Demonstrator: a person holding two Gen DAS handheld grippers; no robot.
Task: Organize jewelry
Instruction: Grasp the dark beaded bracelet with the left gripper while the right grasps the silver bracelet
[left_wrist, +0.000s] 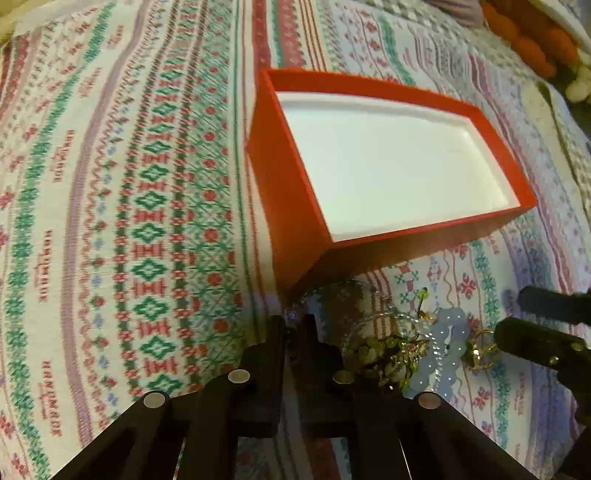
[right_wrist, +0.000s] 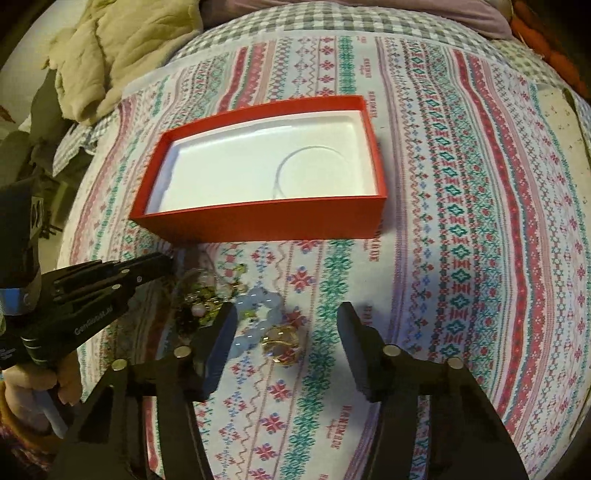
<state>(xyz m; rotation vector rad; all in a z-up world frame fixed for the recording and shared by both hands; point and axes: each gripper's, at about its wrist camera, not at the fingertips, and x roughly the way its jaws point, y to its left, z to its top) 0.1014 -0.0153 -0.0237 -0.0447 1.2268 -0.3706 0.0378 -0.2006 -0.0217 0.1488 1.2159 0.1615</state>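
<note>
An open red box (left_wrist: 291, 206) (right_wrist: 258, 221) with a white lining sits on the patterned cloth. In front of it lies a jewelry pile: a pale blue bead bracelet (left_wrist: 448, 343) (right_wrist: 258, 306), a clear bead strand (left_wrist: 369, 325), green-gold pieces (left_wrist: 380, 354) (right_wrist: 203, 295) and a gold ring (left_wrist: 478, 350) (right_wrist: 282, 343). My left gripper (left_wrist: 294, 321) (right_wrist: 166, 264) is shut, seemingly on a clear bead strand at the pile's left edge. My right gripper (right_wrist: 286, 325) is open, with the ring between its fingers; its fingers (left_wrist: 532, 332) show in the left wrist view.
A patterned cloth (right_wrist: 461, 221) covers a bed. A crumpled beige blanket (right_wrist: 122, 48) lies far left, an orange knitted item (left_wrist: 528, 37) far right.
</note>
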